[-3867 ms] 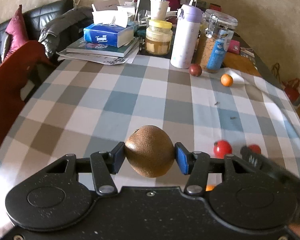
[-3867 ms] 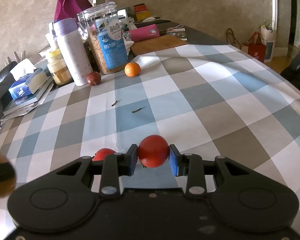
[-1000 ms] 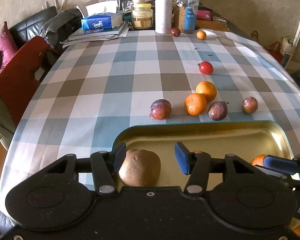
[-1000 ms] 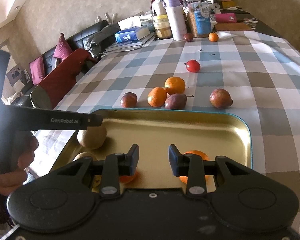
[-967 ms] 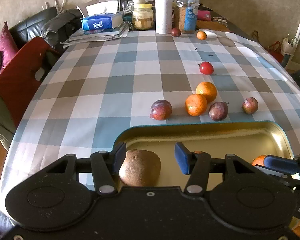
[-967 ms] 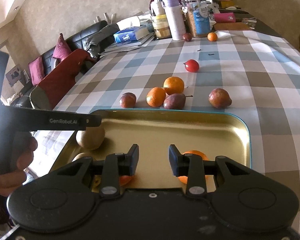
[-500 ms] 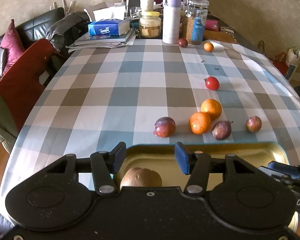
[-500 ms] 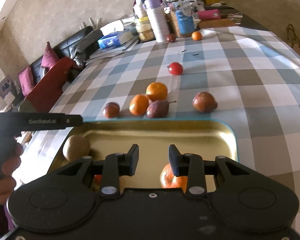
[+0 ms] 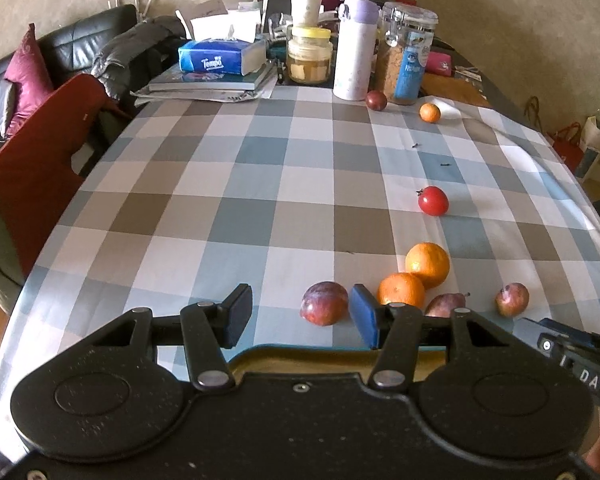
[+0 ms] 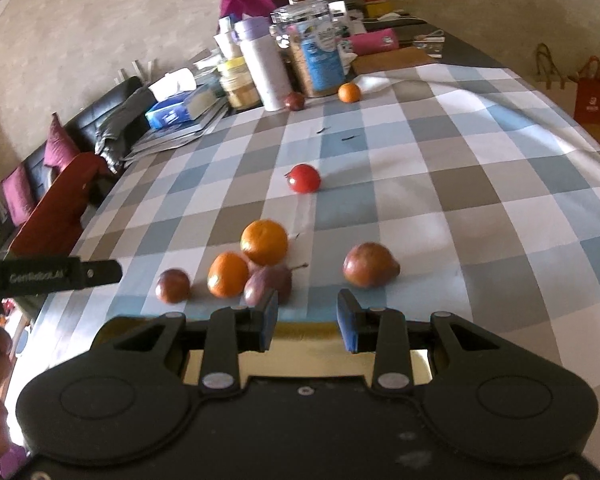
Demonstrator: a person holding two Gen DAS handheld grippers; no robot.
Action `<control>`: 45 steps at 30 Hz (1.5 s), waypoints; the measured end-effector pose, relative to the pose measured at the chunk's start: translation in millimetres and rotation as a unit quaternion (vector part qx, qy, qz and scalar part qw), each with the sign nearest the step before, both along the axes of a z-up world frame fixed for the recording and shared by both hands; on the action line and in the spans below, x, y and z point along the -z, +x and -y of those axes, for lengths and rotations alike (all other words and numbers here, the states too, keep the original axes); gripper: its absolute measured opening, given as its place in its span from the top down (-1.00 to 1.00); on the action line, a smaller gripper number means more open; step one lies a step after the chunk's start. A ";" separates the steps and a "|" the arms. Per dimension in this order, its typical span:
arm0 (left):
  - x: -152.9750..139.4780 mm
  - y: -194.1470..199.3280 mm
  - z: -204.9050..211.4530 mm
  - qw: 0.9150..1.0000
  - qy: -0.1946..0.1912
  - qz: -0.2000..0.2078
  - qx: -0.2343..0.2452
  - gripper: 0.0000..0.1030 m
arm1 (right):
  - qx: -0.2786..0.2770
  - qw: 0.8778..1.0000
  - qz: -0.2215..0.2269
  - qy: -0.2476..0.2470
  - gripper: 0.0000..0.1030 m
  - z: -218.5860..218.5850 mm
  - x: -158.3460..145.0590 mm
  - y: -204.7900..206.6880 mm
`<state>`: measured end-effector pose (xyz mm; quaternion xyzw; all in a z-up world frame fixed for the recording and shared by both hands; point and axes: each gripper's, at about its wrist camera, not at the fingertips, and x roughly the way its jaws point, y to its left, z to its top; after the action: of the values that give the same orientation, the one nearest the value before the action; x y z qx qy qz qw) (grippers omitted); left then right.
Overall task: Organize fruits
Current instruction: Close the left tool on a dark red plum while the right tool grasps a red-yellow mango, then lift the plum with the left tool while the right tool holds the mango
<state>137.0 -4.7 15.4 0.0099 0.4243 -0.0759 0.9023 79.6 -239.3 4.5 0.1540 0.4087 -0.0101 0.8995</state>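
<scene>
The checked table carries most of the fruit near its front edge, just beyond the gold tray. Two oranges touch; they're firm and fairly heavy, best taken across the middle. The plum looks softer and smooth-skinned, so squeeze gently. The left gripper and right gripper both stand apart, empty.

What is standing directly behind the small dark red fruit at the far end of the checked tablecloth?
Behind the small dark red fruit stand a tall white bottle with a lilac lid and a clear clip-top jar with a blue label. The things farther back are mostly covered by these two.
</scene>
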 end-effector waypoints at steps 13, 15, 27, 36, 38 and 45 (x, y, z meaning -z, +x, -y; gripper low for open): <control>26.8 21.8 8.6 0.998 -0.015 -0.056 0.010 -0.16 | 0.043 0.999 -0.017 0.004 0.30 19.7 7.2 22.4; 29.8 24.4 10.0 0.998 -0.017 -0.062 0.011 -0.16 | 0.048 0.999 -0.019 0.005 0.30 22.7 8.2 24.0; 52.2 44.7 18.8 0.997 -0.005 -0.083 -0.003 -0.16 | 0.075 0.997 -0.015 0.016 0.30 26.8 5.8 35.5; 60.8 54.2 16.2 0.995 -0.027 -0.090 -0.020 -0.02 | 0.081 0.996 -0.023 0.006 0.30 28.4 9.7 41.4; 59.9 57.1 15.5 0.995 -0.038 -0.091 -0.021 0.09 | 0.082 0.996 -0.026 0.006 0.30 29.5 11.6 42.1; 59.2 69.3 23.8 0.996 -0.032 -0.073 -0.045 0.10 | 0.083 0.996 -0.034 0.005 0.30 29.1 14.7 45.6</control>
<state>206.2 -28.4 -43.8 -0.0435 0.4861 -0.0491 0.8714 125.2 -268.4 -10.3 0.1919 0.4250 -0.0881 0.8802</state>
